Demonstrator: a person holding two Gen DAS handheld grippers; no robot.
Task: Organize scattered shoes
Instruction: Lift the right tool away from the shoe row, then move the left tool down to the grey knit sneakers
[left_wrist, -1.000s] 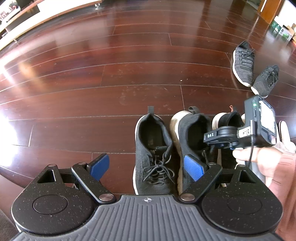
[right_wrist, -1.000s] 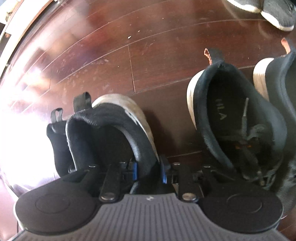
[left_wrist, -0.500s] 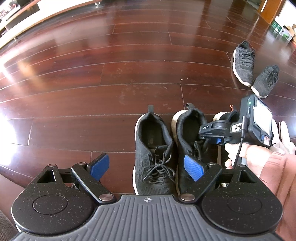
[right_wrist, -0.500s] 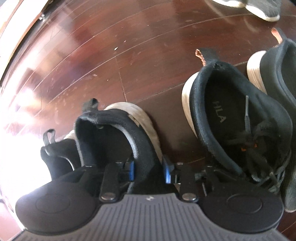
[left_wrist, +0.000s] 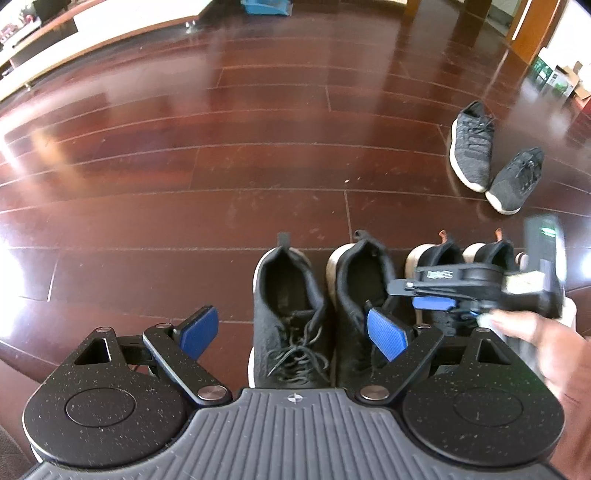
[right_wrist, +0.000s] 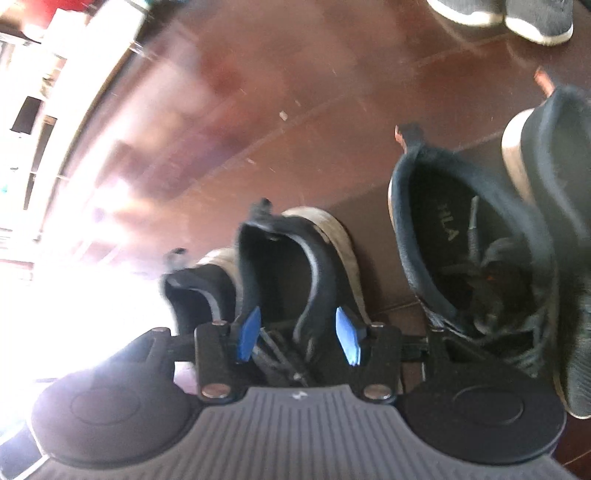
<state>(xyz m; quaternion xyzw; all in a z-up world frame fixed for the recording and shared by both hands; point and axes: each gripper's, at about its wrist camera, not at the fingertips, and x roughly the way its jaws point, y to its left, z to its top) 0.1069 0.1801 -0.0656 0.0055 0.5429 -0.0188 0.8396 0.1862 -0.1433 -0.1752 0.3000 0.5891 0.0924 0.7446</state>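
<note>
Four black sneakers stand in a row on the dark red wooden floor (left_wrist: 258, 162), heels pointing away from us. From the left wrist view: leftmost black sneaker (left_wrist: 286, 306), second black sneaker (left_wrist: 360, 291) just beside it, sides nearly touching, then a third black sneaker (left_wrist: 436, 258) and a fourth black sneaker (left_wrist: 491, 251) with orange heel tabs, both partly hidden behind the right tongs (left_wrist: 432, 303).

Our left tongs (left_wrist: 293, 334) are spread wide, blue pads on either side of the first two sneakers, low over their laces, gripping nothing.

Our right tongs are held by a hand (left_wrist: 543, 347) at the right edge. In the right wrist view the right tongs (right_wrist: 299, 336) are spread apart, blue pads (right_wrist: 248, 334) flanking the collar of the second black sneaker (right_wrist: 295, 266), not pinching it. That view is motion-blurred. The third black sneaker (right_wrist: 461, 251) stands to the right with lettering on its insole, and the fourth black sneaker (right_wrist: 554, 177) is at the frame edge.

Well apart, further off to the right, a pair of grey knit sneakers (left_wrist: 471, 147) lies loose on the floor, toes nearly touching and heels splayed, out of line with the row. A low white platform edge (left_wrist: 99, 37) runs along the far left.
</note>
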